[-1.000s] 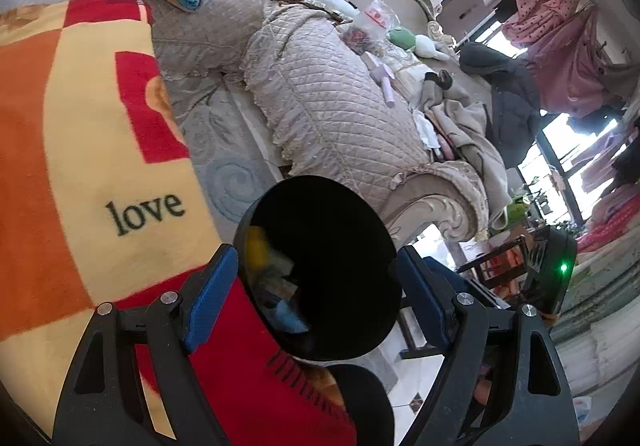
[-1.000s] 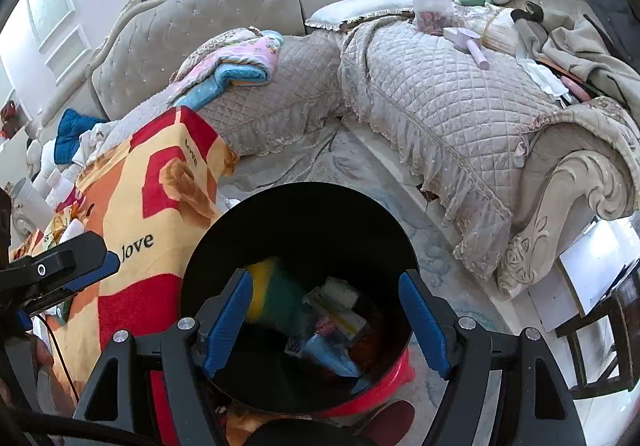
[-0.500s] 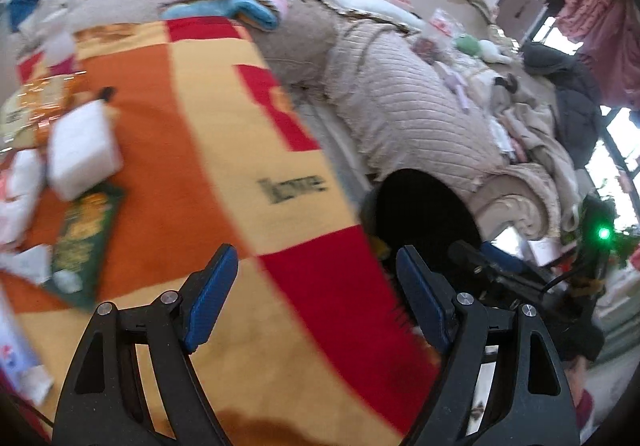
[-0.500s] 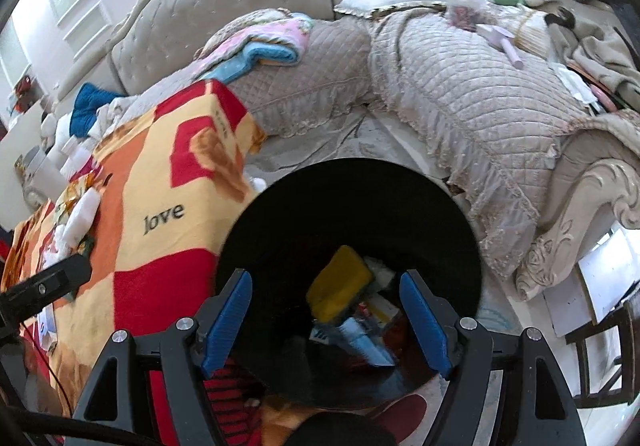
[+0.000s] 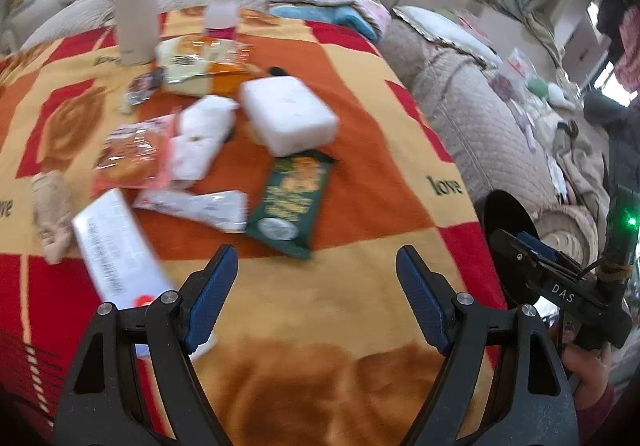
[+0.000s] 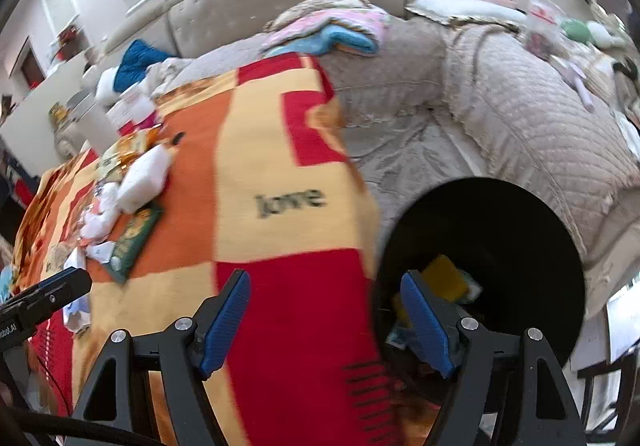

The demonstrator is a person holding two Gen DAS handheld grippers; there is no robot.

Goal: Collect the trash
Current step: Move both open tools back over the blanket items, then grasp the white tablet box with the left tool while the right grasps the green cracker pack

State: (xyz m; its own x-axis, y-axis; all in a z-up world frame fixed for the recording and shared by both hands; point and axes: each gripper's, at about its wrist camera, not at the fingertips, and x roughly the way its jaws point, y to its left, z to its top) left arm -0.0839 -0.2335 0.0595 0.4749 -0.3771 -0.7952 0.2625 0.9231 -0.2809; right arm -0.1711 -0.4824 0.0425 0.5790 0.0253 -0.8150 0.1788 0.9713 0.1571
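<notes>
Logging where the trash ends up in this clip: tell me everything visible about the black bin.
The black bin is a round, open-topped container with a dark, matte inside, likely plastic. It stands upright on the floor beside the blanket-covered table's edge, in front of the quilted sofa. Trash already lies at its bottom: a yellow sponge-like piece and some wrappers, partly hidden behind the right gripper, whose open jaws hold nothing. In the left wrist view only part of its rim shows. Nothing is seen gripping it.

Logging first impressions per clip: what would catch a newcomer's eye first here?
The red, orange and yellow blanket fills both views, with wrappers and packets strewn across it, a green snack packet nearest the open left gripper. Beside the blanket's edge, the black trash bin already holds a yellow sponge.
</notes>
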